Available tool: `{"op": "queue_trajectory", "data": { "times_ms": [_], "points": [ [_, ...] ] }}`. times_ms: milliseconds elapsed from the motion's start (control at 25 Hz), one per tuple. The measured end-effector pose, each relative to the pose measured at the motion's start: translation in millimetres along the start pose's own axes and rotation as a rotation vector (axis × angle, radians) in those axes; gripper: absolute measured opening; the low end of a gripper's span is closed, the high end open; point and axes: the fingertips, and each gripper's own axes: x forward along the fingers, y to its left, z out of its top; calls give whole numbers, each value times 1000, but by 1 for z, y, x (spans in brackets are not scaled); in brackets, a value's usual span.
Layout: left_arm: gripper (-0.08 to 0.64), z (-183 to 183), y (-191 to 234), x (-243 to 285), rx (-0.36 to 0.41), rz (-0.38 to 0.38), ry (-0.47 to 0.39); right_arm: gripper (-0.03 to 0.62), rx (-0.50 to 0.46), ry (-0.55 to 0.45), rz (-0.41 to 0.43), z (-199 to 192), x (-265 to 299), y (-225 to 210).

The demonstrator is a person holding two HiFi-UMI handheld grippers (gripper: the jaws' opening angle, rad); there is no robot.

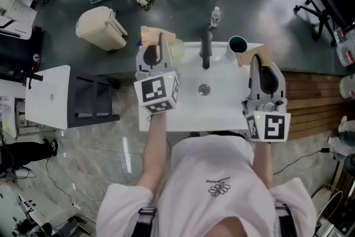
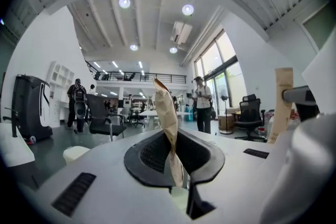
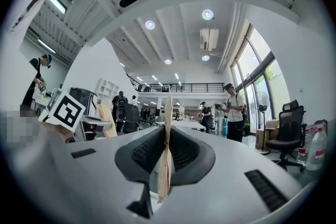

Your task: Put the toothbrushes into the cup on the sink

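I hold both grippers over the white sink [image 1: 183,114], jaws pointing up. My left gripper [image 1: 160,47] is shut on a brown paper toothbrush packet [image 1: 157,35]; in the left gripper view that packet [image 2: 169,118] stands upright between the black pads [image 2: 152,155]. My right gripper [image 1: 257,65] is shut on a second brown paper packet [image 1: 249,55], which the right gripper view shows edge-on [image 3: 167,128] between the pads [image 3: 185,152]. The dark cup [image 1: 237,44] stands at the sink's back right corner, just beyond the right gripper. No bare toothbrush shows.
A black faucet [image 1: 206,50] rises at the back of the basin above the drain [image 1: 204,89]. A small bottle [image 1: 215,16] and a beige bin [image 1: 101,28] stand on the floor behind. A grey stand [image 1: 91,100] is left of the sink. People stand far off [image 2: 202,105].
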Motion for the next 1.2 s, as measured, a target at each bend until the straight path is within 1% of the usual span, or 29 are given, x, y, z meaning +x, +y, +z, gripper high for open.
{"op": "queue_trajectory", "data": {
  "times_ms": [120,240,440,560,680,1000,1200],
  "points": [
    [40,-37,4,19,5,4,86,28,0,1,-2,2,-3,-3],
    [40,-66,4,30,7,4,145,28,-11,11,-10,0,-6,-6],
    [40,-97,-1,42,7,-9,213,28,-14,32,-26,-4,-10,-12],
    [40,-114,-8,47,28,-23,247,28,-22,46,-41,-6,-12,-17],
    [40,-130,-11,49,39,-30,274,28,-28,51,-53,-7,-15,-19],
    [41,-161,-15,49,26,-41,340,28,-33,46,-64,-6,-18,-20],
    [42,-164,-17,49,22,-46,353,28,-32,41,-61,-4,-17,-21]
  ]
}}
